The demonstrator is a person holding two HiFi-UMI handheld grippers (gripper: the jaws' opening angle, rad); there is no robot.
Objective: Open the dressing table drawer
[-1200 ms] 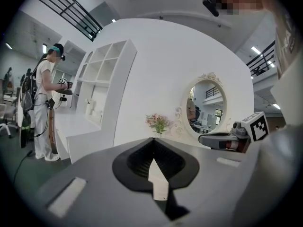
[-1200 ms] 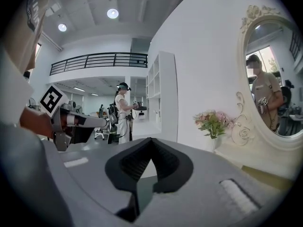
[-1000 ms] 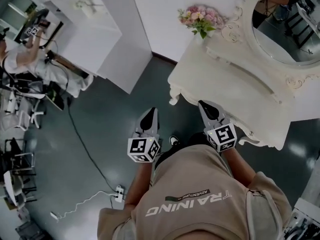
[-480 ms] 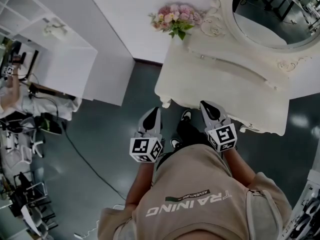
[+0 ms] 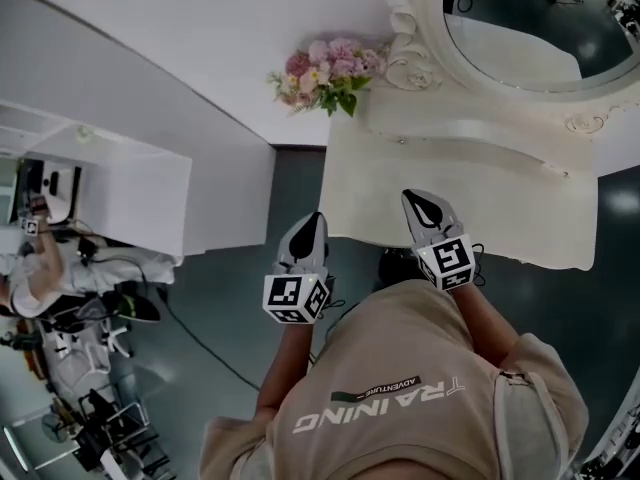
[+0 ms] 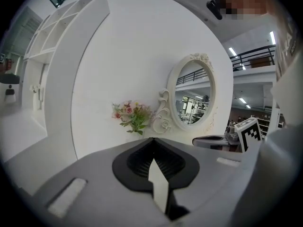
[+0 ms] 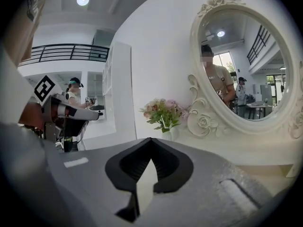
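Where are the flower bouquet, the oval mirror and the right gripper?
flower bouquet (image 5: 325,71): head view, on the pink blooms.
oval mirror (image 5: 505,33): head view, on the glass.
right gripper (image 5: 413,200): head view, at its closed tips.

A: right gripper (image 7: 150,143) state?
B: jaws together, nothing between them
A: what's ahead?
B: flowers (image 7: 163,112) at the back of the dressing table (image 7: 236,150) top, oval mirror (image 7: 246,60) just beside them (a person reflected in it)
A: far left?
B: left gripper (image 7: 92,113), white shelf unit (image 7: 118,84) behind it
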